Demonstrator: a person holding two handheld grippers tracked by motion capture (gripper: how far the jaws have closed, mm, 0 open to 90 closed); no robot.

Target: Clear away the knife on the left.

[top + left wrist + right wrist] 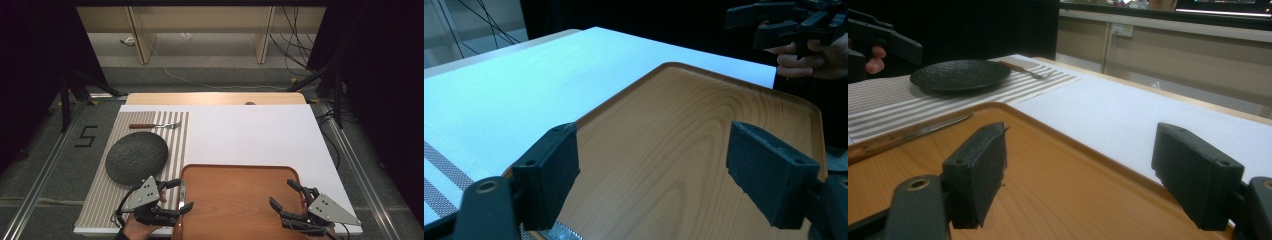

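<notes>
A wooden tray [240, 210] lies at the table's near edge. A knife [183, 192] rests along its left rim; its blade [933, 127] shows in the right gripper view. My left gripper [180, 195] hovers open over that rim, jaws wide apart [651, 175] and holding nothing, with the knife between them in the high view. My right gripper [281, 192] stands open over the tray's right part [1078, 175], also holding nothing. A dark round plate [136, 156] sits on a striped placemat [100, 200], with a fork [155, 126] beyond it.
A white cover [250, 132] spreads over the table behind the tray. The plate [960, 74] and fork [1028, 71] stay to the left on the placemat. Cables and shelf legs stand on the floor beyond the table's far edge.
</notes>
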